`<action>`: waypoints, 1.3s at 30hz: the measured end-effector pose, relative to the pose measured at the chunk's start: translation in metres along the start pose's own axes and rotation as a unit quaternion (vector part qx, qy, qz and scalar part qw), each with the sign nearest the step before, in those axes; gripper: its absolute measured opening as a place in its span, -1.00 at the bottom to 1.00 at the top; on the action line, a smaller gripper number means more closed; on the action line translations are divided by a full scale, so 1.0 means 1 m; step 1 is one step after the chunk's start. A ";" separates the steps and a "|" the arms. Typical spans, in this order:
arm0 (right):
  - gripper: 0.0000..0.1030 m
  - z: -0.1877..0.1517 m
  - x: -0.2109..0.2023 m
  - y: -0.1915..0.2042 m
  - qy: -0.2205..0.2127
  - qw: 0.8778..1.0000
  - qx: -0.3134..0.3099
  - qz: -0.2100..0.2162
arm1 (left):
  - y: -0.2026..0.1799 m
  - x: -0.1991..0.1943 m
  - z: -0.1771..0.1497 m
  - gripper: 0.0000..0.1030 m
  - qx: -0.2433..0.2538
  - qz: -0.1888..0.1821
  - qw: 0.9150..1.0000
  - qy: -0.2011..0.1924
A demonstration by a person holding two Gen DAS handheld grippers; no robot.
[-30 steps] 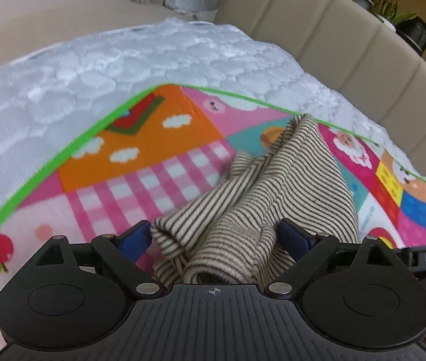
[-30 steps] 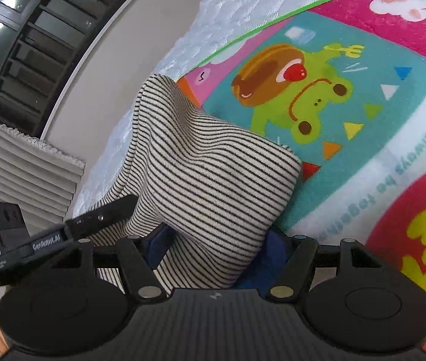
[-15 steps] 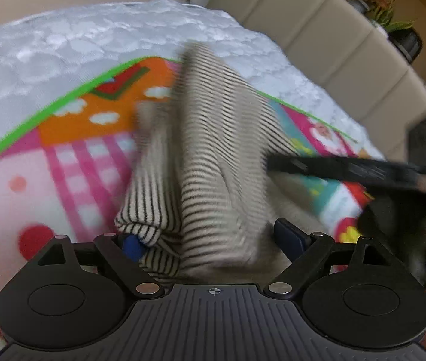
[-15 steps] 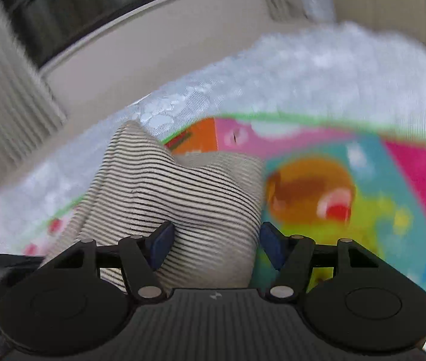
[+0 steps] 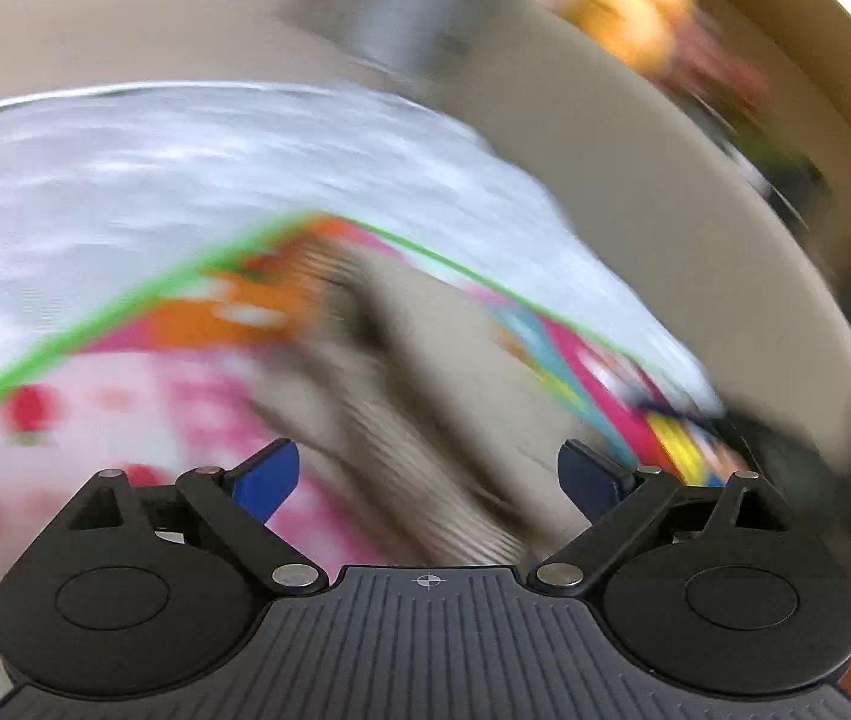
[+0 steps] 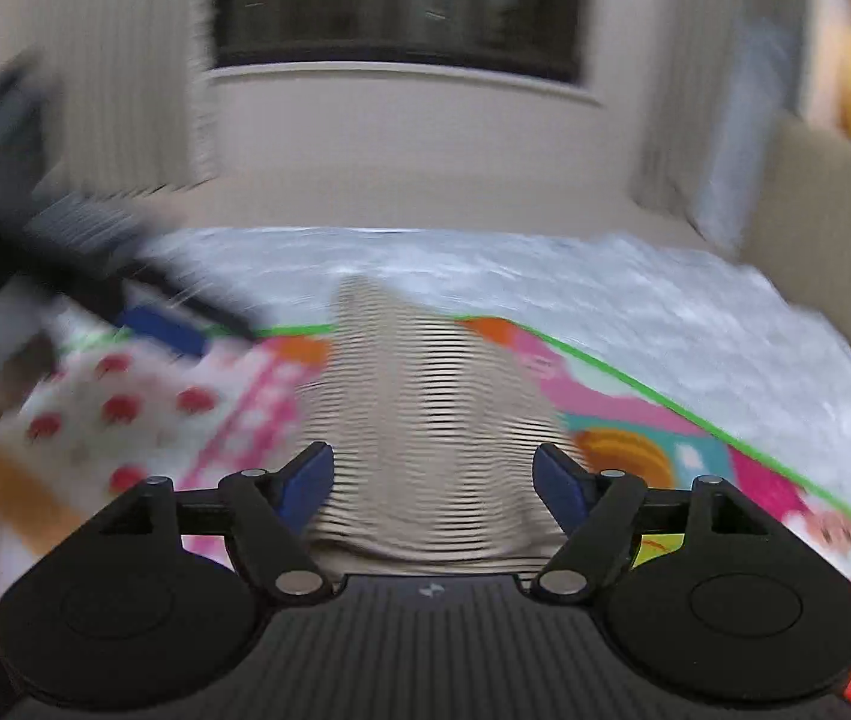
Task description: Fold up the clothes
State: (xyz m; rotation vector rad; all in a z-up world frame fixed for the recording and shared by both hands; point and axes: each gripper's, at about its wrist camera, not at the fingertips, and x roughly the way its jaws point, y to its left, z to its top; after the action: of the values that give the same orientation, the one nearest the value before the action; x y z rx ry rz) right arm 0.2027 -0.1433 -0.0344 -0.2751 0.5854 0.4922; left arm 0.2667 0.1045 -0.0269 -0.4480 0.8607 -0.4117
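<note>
A beige garment with thin dark stripes (image 5: 419, 396) lies bunched on a colourful play mat (image 5: 125, 414) on a bed. Both views are blurred by motion. My left gripper (image 5: 428, 474) is open, with its blue pads wide apart on either side of the cloth. In the right wrist view the same striped garment (image 6: 431, 420) rises in a peak between the blue pads of my right gripper (image 6: 433, 483), which is open. The left gripper shows there as a dark blur at the far left (image 6: 143, 312).
A white quilted mattress (image 6: 635, 312) lies under the mat. A beige padded headboard (image 5: 635, 192) stands to the right, with plants blurred above it. A dark window (image 6: 401, 6) is on the far wall.
Both grippers have swung fast across the mat with the striped garment between their pads. The left pads now stand clear of the cloth. The right view has turned toward the window.
</note>
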 end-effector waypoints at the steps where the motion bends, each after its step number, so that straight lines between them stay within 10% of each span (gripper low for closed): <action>1: 0.45 -0.003 0.004 0.014 0.001 1.000 -0.018 0.004 | 0.008 -0.002 0.001 0.85 -0.023 0.021 0.999 -0.008; 5: 0.46 -0.018 0.037 0.052 0.015 0.994 -0.101 -0.037 | 0.017 -0.004 0.000 0.81 -0.051 0.067 0.996 -0.022; 8: -0.31 -0.010 0.031 0.034 0.007 0.993 -0.107 -0.049 | 0.011 -0.007 -0.001 0.81 -0.039 0.072 0.996 -0.030; 12: -0.41 0.013 -0.008 0.013 -0.020 0.988 -0.145 -0.044 | 0.015 -0.006 -0.001 0.81 -0.045 0.063 0.996 -0.033; 19: -0.36 -0.042 0.014 0.065 0.045 0.946 -0.322 -0.015 | 0.008 0.000 0.000 0.80 -0.032 0.062 0.997 -0.030; 33: 0.05 -0.061 0.023 0.085 0.018 0.944 -0.330 -0.029 | -0.033 0.001 -0.001 0.43 0.012 0.070 0.996 -0.052; 39: 0.08 -0.058 0.016 0.080 0.022 0.944 -0.327 -0.025 | -0.059 0.005 0.014 0.28 -0.016 -0.006 0.995 -0.096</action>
State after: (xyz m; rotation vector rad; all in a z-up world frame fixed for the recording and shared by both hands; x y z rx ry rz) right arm 0.1464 -0.0915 -0.0989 -0.9342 0.4414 0.6227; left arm 0.2713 0.0559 0.0094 -0.5142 0.6800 -0.3588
